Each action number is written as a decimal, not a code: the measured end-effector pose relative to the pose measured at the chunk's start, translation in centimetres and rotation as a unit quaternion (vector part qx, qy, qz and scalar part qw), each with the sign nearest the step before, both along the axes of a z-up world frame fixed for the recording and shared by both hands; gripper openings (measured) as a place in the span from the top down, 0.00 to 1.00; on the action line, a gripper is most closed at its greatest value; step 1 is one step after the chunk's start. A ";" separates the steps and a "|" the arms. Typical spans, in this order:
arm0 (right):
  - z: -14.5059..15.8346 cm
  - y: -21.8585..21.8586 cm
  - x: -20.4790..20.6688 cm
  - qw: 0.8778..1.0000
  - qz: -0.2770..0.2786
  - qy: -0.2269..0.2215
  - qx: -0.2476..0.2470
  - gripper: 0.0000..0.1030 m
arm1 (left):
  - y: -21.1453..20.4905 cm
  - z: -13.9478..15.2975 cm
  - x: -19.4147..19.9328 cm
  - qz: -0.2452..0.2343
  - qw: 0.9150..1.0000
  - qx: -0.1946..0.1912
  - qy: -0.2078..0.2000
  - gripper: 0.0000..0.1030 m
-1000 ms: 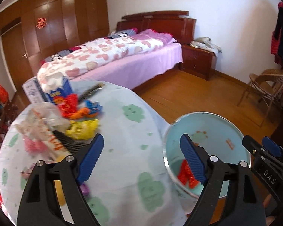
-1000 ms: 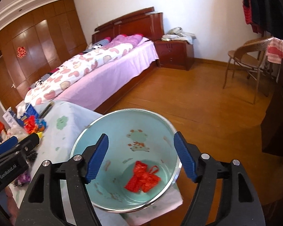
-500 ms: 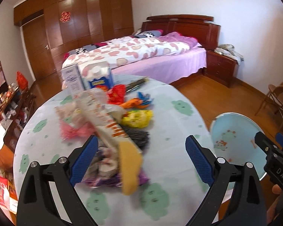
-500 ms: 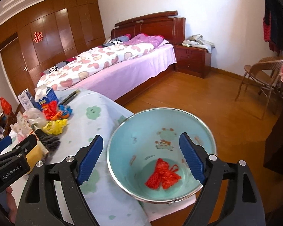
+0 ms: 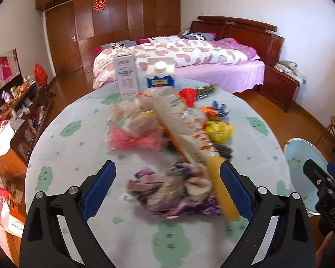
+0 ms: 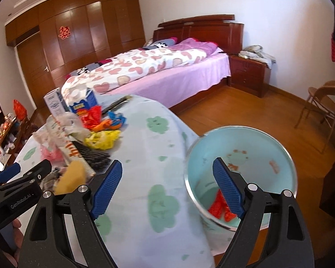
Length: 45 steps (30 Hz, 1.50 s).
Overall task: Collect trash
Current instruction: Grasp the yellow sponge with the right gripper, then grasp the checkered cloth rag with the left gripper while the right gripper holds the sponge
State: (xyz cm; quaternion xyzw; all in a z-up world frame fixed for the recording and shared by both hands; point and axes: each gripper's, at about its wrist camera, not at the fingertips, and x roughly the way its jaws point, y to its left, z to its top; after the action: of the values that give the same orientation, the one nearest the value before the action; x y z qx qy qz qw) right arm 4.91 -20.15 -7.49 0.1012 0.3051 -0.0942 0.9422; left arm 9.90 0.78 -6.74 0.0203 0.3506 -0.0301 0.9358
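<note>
Two empty grippers, left (image 5: 166, 192) gaping over the blurry purple-grey wrapper bundle (image 5: 174, 192) in the tabletop trash, right (image 6: 167, 188) spread above the pale blue metal-rimmed basin (image 6: 279, 143) holding a red scrap (image 6: 218, 210), so probably snagging the long yellow-tipped packet (image 5: 198, 147) alongside, scattering stuff.

The trash pile (image 5: 167, 134) fills the middle of the counter (image 5: 62, 156), blocking a straight path to the two cartons (image 5: 143, 78) behind it. Bare cloth lies open on both sides of the pile. The basin (image 6: 241, 165) at the counter's right edge is open from above.
</note>
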 end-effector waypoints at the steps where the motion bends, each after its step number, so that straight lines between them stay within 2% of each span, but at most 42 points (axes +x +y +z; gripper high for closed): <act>1: 0.0 0.5 0.2 1.000 0.005 -0.001 0.001 0.21 | 0.7 -0.2 0.1 0.004 1.000 -0.002 0.002 0.10; 10: 0.0 4.6 2.1 0.997 0.071 0.002 0.013 0.43 | 8.7 -1.7 0.7 0.063 0.997 -0.028 0.019 0.10; 15: -0.4 7.1 4.0 0.993 0.111 0.009 0.025 0.44 | 11.8 -1.9 0.9 0.079 0.996 -0.044 0.016 0.11; 17: -0.8 7.7 4.8 0.993 0.116 0.017 0.032 0.49 | 12.6 -1.9 1.0 0.082 0.995 -0.048 0.013 0.11; 20: -1.7 8.6 6.2 0.990 0.126 0.036 0.043 0.51 | 13.0 -1.8 1.1 0.082 0.995 -0.048 0.009 0.11; 26: -3.3 9.9 7.5 0.986 0.140 0.074 0.044 0.52 | 11.9 -1.8 1.3 0.055 0.998 -0.044 0.004 0.11; 31: -4.4 10.0 8.0 0.982 0.153 0.093 0.063 0.72 | 10.8 -2.0 1.3 0.045 0.998 -0.033 0.010 0.11; 38: -2.9 9.5 6.5 0.984 0.160 0.049 0.056 0.75 | 10.1 -1.6 0.9 0.047 0.999 -0.018 0.003 0.11; 43: -0.9 7.8 4.9 0.989 0.142 0.008 0.051 0.75 | 9.0 -1.0 0.4 0.038 0.999 -0.010 -0.003 0.11; 45: -0.7 7.3 4.7 0.989 0.138 0.005 0.049 0.75 | 8.5 -0.9 0.4 0.033 0.999 -0.007 -0.004 0.11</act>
State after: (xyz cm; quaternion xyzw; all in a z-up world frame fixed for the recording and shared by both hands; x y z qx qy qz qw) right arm 9.61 -12.83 -8.15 0.1041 0.3250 0.0511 0.9386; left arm 10.28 9.25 -7.65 0.0021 0.3471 -0.0013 0.9378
